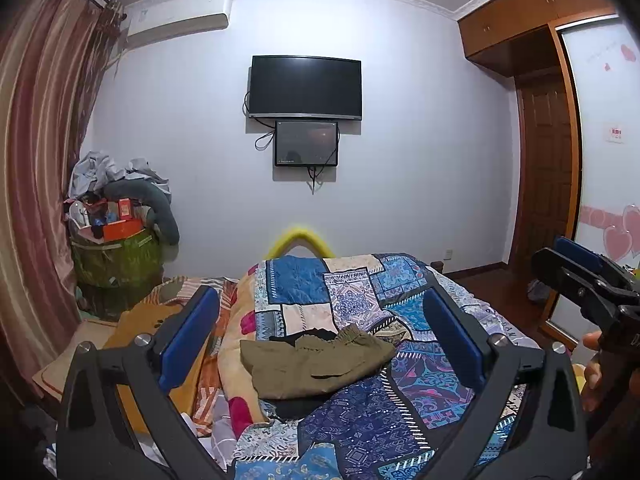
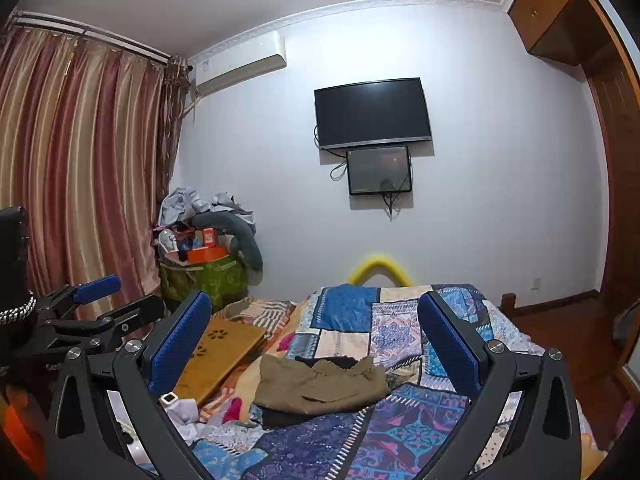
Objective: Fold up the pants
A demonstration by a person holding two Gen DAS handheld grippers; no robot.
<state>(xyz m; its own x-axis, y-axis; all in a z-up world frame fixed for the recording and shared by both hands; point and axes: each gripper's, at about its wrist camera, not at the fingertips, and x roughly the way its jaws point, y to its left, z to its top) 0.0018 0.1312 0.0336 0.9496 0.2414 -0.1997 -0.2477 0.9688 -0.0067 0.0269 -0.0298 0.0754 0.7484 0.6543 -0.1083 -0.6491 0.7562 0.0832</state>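
Olive-green pants [image 1: 316,362] lie folded in a compact bundle on the patchwork quilt [image 1: 360,420], with a dark garment under them. They also show in the right wrist view [image 2: 320,386]. My left gripper [image 1: 320,336] is open and empty, held above and short of the pants. My right gripper [image 2: 316,338] is open and empty too, likewise hovering before the pants. The right gripper shows at the right edge of the left wrist view [image 1: 580,268], and the left gripper at the left edge of the right wrist view [image 2: 100,300].
A wooden lap tray [image 2: 218,354] lies on the bed left of the pants. A green hamper piled with boxes and clothes [image 1: 116,248] stands in the corner by the curtain [image 1: 36,160]. A TV [image 1: 306,88] hangs on the far wall. A wardrobe [image 1: 596,160] is right.
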